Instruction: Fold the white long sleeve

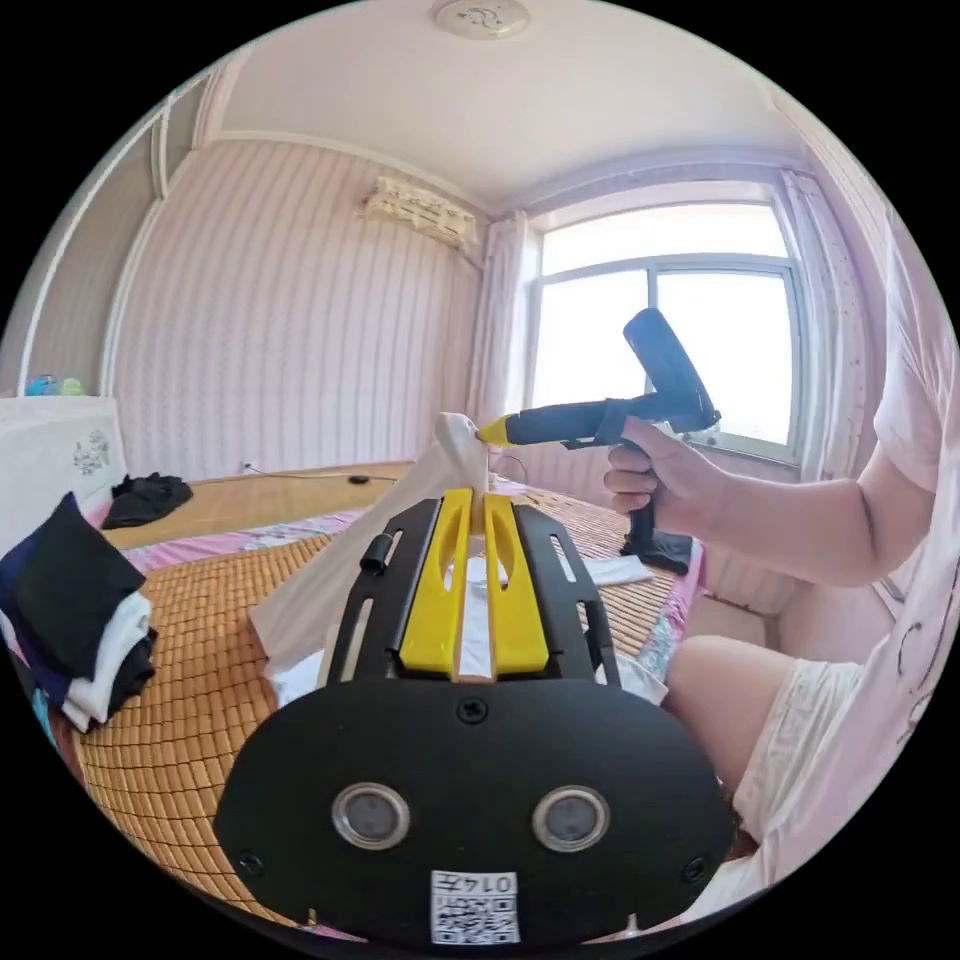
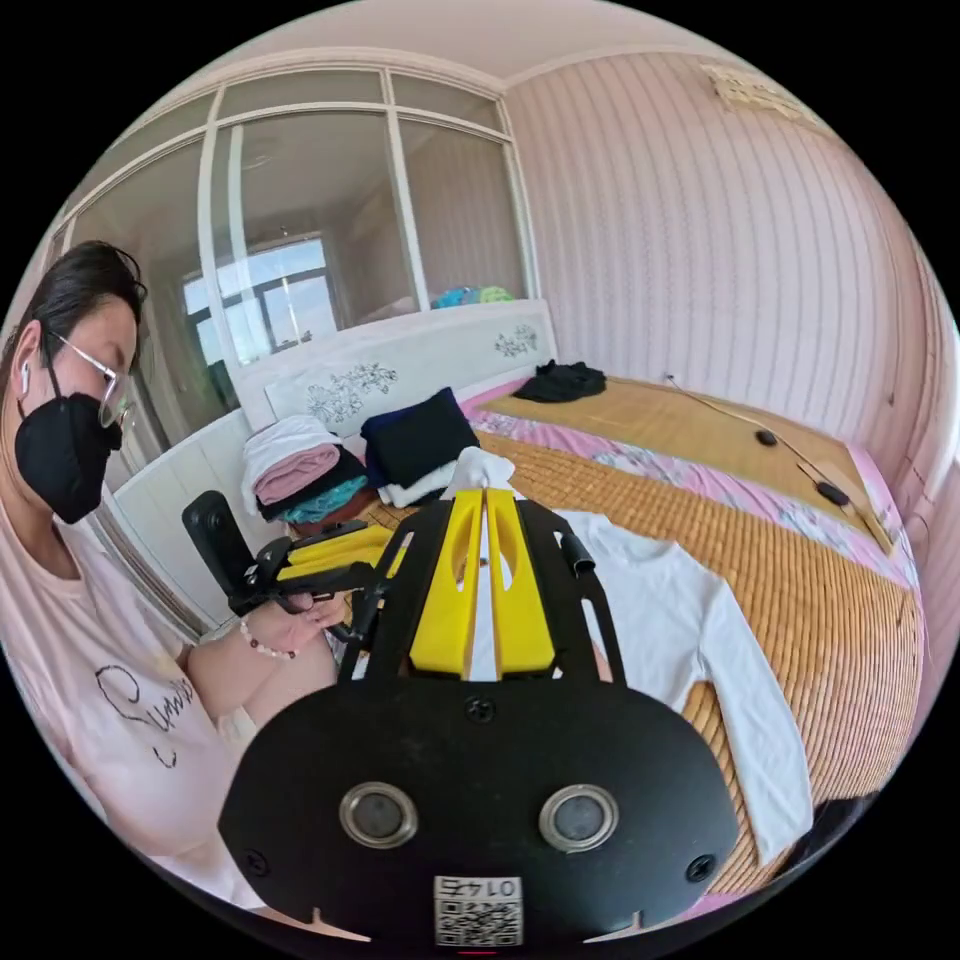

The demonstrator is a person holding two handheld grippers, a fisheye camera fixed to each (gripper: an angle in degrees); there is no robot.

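Observation:
The white long sleeve (image 2: pixel 680 610) lies spread on the bamboo mat (image 2: pixel 800 600), one sleeve running toward the near edge. Part of the white long sleeve (image 1: pixel 330 580) is lifted into a tent-shaped peak. In the right gripper view my right gripper (image 2: pixel 484 492) is shut on a bunch of white fabric at its tips. In the left gripper view the right gripper (image 1: pixel 492 432), held in a hand, pinches the top of the peak. My left gripper (image 1: pixel 476 497) sits just below that peak, jaws close together with white cloth between them. The left gripper (image 2: pixel 330 560) also appears beside the person's hand.
Piles of folded clothes (image 2: pixel 400 450) stand by the white headboard (image 2: pixel 400 370), and a dark and white pile (image 1: pixel 80 620) sits on the mat's left. A black garment (image 1: pixel 148 497) lies on the far mat. A cable (image 2: pixel 770 435) crosses it. The person (image 2: pixel 90 620) sits at the bed's edge.

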